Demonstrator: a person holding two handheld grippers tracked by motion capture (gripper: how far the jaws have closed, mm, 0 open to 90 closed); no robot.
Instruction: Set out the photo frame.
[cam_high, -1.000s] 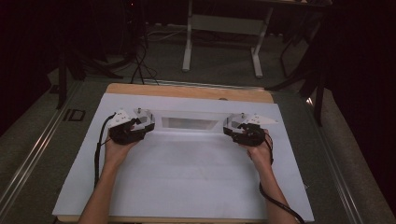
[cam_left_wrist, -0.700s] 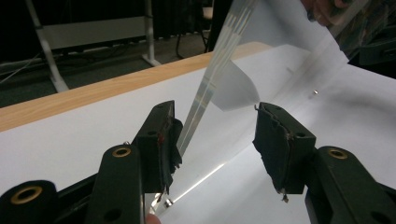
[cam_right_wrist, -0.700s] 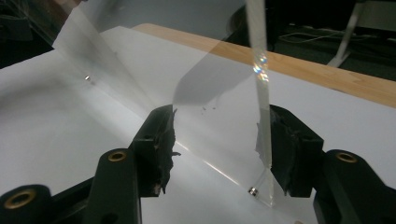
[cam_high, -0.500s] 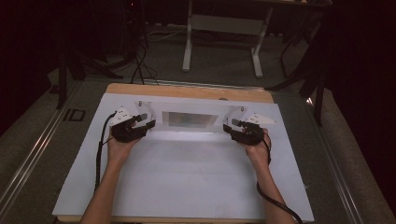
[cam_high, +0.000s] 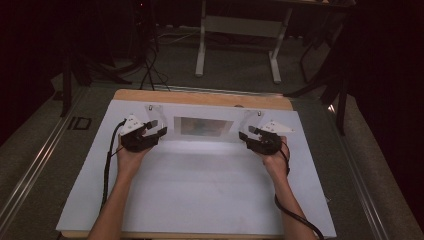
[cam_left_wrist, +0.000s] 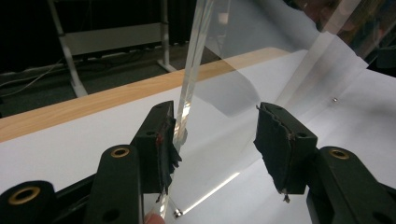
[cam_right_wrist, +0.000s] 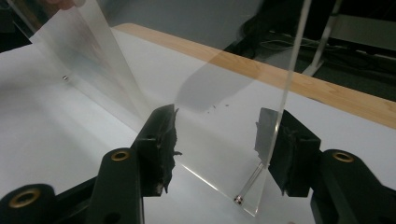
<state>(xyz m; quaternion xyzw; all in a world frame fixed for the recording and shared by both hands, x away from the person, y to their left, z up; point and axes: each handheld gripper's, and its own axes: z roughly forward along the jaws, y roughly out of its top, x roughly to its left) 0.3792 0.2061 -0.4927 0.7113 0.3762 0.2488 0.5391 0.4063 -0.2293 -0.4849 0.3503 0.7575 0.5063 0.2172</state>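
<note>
- Standing upright on the white table, near its far edge: clear acrylic stand.
- Flanking the stand's left end: left gripper, jaws apart, edge just beside one pad.
- Straddling the stand's right end: right gripper, jaws apart.

Clear acrylic stand blocks table's far middle; near white surface free.

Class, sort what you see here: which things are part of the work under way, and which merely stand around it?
In the work:
- clear acrylic stand, upright on the table
- left gripper, jaws open at the stand's left end
- right gripper, jaws open at its right end

Standing around:
- white sheet covering the table
- wooden table edge
- white frame legs on the floor behind
</note>
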